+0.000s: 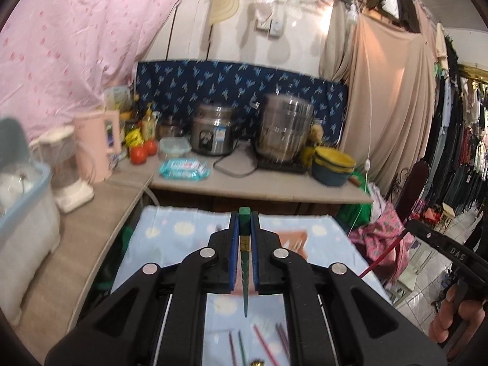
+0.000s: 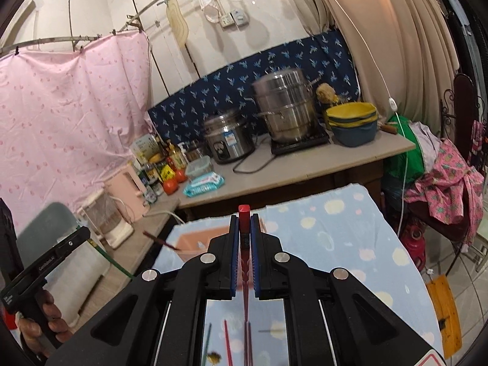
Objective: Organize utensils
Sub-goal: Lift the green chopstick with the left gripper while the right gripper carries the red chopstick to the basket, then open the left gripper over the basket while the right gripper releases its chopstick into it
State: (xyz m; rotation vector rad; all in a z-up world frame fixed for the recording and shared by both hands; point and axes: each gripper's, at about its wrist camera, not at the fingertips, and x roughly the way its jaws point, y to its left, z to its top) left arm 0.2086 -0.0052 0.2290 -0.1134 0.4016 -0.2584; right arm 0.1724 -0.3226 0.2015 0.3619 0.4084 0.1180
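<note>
Left tongs (image 1: 245,213) closed on a green chopstick (image 1: 245,262): its square end stands just past the blue pads (image 1: 234,256), and its tapered tip runs back toward the camera between the black arms. Right tongs (image 2: 244,213) closed in the same way on a red chopstick (image 2: 244,259), blunt red end forward, thin tip trailing below the pads. Both tongs are raised above a desk covered with a pale blue cloth (image 2: 335,238); neither held chopstick touches it. Loose chopsticks (image 1: 265,344), red, green and purplish, lie on the cloth beneath the left tongs, near the lower edge of the left view; the same loose group (image 2: 247,341) shows under the right tongs in the right view. In the right view the left tongs appear at the left edge, held by a hand (image 2: 42,326), with the green chopstick slanting down from them. In the left view the right tongs appear at the right edge, gripped by a hand (image 1: 454,317), the red chopstick projecting leftward. Behind, a counter (image 1: 274,186) carries a rice cooker (image 1: 213,134), a steel steamer pot (image 1: 285,128), stacked bowls (image 1: 334,164) and tomatoes (image 1: 143,151), well apart from both tongs.
</note>
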